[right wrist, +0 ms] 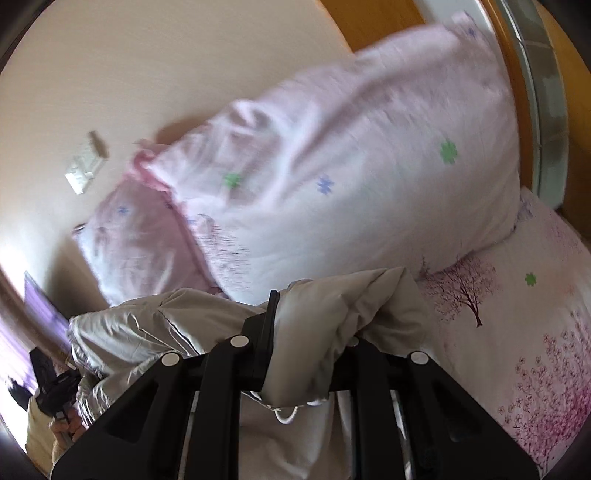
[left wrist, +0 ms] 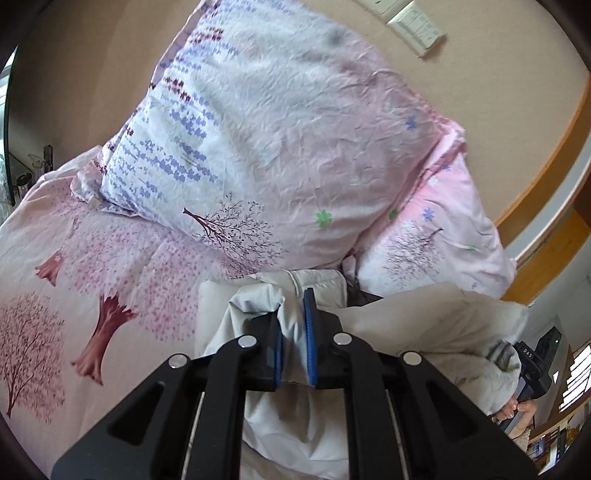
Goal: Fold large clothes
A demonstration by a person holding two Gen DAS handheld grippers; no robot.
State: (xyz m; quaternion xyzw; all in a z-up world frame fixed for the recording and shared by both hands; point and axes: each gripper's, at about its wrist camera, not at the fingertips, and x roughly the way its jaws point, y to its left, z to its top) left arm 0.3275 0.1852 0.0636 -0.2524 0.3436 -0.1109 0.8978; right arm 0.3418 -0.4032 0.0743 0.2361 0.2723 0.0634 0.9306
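Note:
A pale grey-white padded jacket (left wrist: 424, 325) is held up between both grippers over the bed. My left gripper (left wrist: 293, 314) is shut on a bunched fold of the jacket, its blue pads (left wrist: 309, 332) pressing the cloth. In the right wrist view my right gripper (right wrist: 306, 325) is shut on another thick fold of the jacket (right wrist: 332, 321), which drapes over and hides the right finger. The jacket's span runs left toward the other gripper (right wrist: 55, 384). The right gripper also shows in the left wrist view (left wrist: 532, 373), held by a hand.
Two large floral pillows (left wrist: 277, 140) (right wrist: 351, 177) lean against the beige wall behind the jacket. A pink tree-print bedsheet (left wrist: 92, 277) (right wrist: 517, 332) covers the bed. A wall switch panel (left wrist: 417, 26), a wooden door frame (left wrist: 546, 147) and a bedside shelf at far left border the bed.

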